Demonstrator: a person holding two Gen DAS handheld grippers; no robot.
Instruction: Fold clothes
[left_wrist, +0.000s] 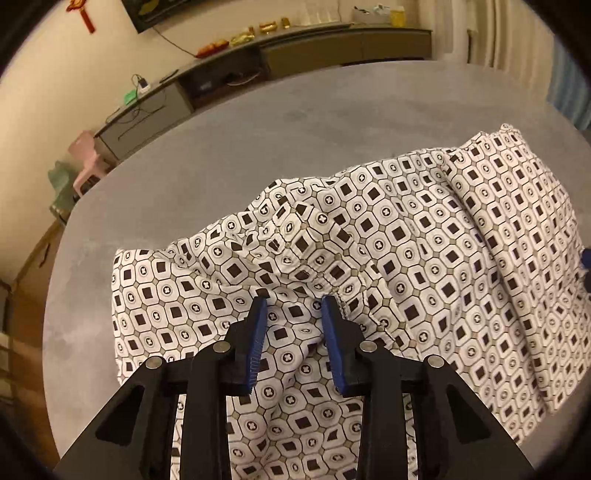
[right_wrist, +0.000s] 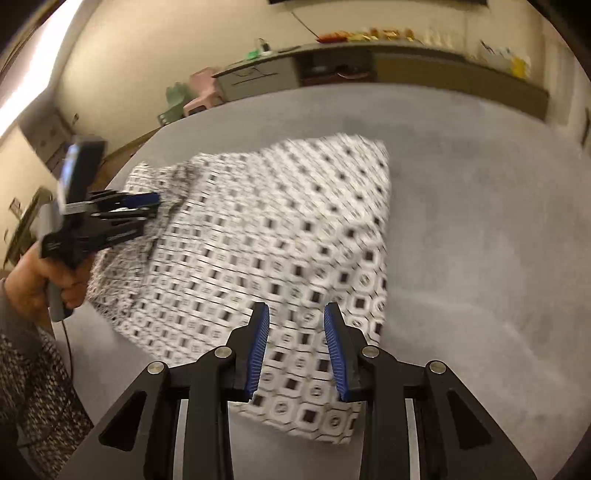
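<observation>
Left wrist view: my left gripper (left_wrist: 293, 306) stands part open, empty, over rumpled patterned shorts (left_wrist: 388, 236) lying on the grey table (left_wrist: 258, 129); thin, limp cloth, best pinched at the gathered waistband (left_wrist: 325, 278)

No words, brand names, numbers or signs can be read in either view. The patterned cloth (left_wrist: 369, 236) carries only printed squares and small ringed crosses, which are ornament and not lettering. The small objects on the long shelf (left_wrist: 314, 31) against the wall, and the dark band on the side of the left gripper (right_wrist: 147, 203) in the right wrist view, are too small or too blurred to show any writing.
</observation>
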